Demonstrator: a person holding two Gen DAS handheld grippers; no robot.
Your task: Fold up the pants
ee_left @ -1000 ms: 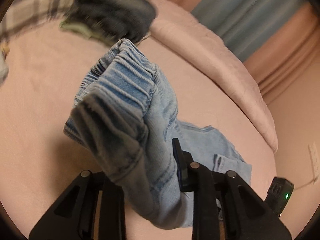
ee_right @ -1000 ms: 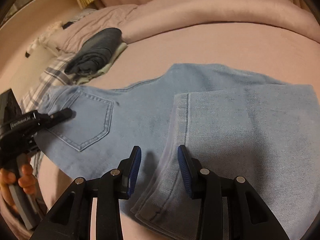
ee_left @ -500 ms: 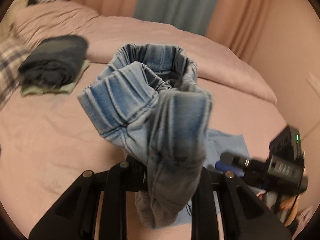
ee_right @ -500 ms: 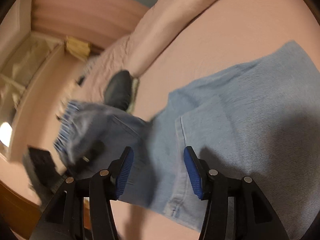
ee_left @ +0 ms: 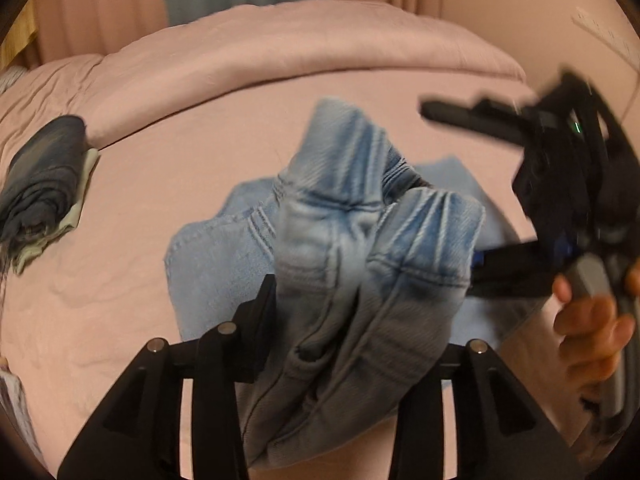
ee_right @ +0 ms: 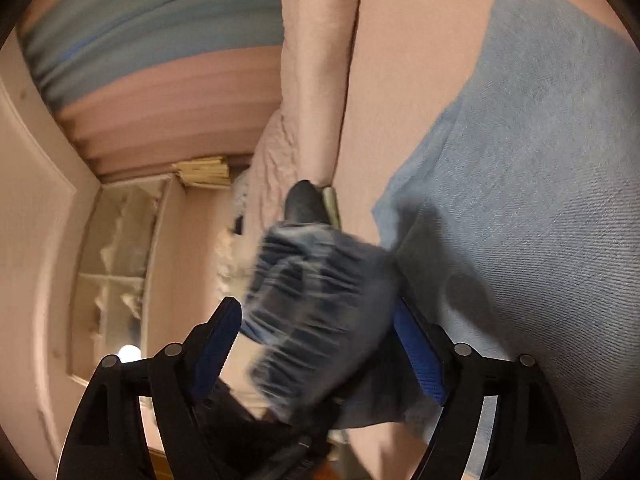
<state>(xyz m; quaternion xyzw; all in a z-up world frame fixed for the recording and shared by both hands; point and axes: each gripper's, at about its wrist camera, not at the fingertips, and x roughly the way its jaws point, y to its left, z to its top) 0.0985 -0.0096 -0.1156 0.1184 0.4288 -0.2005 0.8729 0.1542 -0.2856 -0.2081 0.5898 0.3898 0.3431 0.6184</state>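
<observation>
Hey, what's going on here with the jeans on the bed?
A person with a handheld gripper in each hand is folding light blue jeans on a pink bed. The left gripper is clamped on the bunched elastic waistband, lifted off the bed. The right gripper is open, its fingers either side of that waistband. The legs lie flat on the bed. A dark folded garment sits nearby.

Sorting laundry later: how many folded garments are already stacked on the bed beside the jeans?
2: a dark folded garment far left on the bed, atop a pale green one. More may be hidden.
</observation>
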